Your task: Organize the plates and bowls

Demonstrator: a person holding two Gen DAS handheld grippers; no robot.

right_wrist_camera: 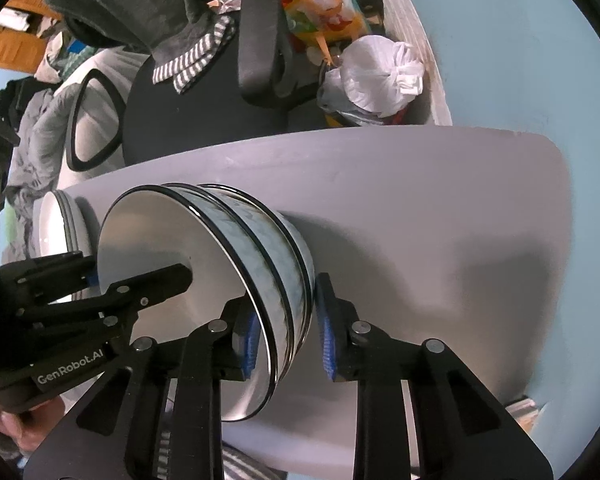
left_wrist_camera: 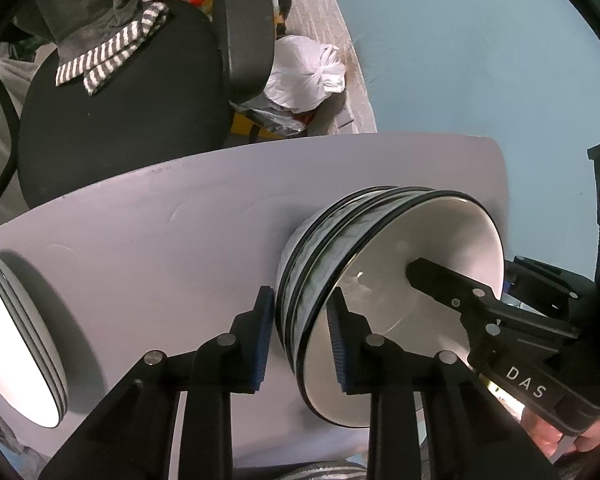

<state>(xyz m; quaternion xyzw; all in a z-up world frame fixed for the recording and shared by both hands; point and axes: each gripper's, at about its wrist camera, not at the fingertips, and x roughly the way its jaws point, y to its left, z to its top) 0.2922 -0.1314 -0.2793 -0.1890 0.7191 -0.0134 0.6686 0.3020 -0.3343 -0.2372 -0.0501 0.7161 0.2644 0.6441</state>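
Observation:
A stack of three nested bowls (left_wrist_camera: 420, 232) (right_wrist_camera: 160, 232), white inside with black rims and mottled grey sides, stands on the white table (left_wrist_camera: 160, 220) (right_wrist_camera: 420, 200). My left gripper (left_wrist_camera: 302, 296) (right_wrist_camera: 132, 266) straddles the stack's near wall, one blue pad outside and one inside, pressing on it. On the opposite side my right gripper (right_wrist_camera: 280, 292) (left_wrist_camera: 464, 266) clamps the wall the same way. A stack of white plates (left_wrist_camera: 20, 340) (right_wrist_camera: 56, 228) with dark rims sits further left on the table.
Behind the table stands a black office chair (left_wrist_camera: 120, 120) (right_wrist_camera: 204, 120) with a striped cloth over it. A knotted white plastic bag (left_wrist_camera: 304, 72) (right_wrist_camera: 380, 76) lies on the floor beside it. A light blue wall (left_wrist_camera: 480, 60) runs along the right.

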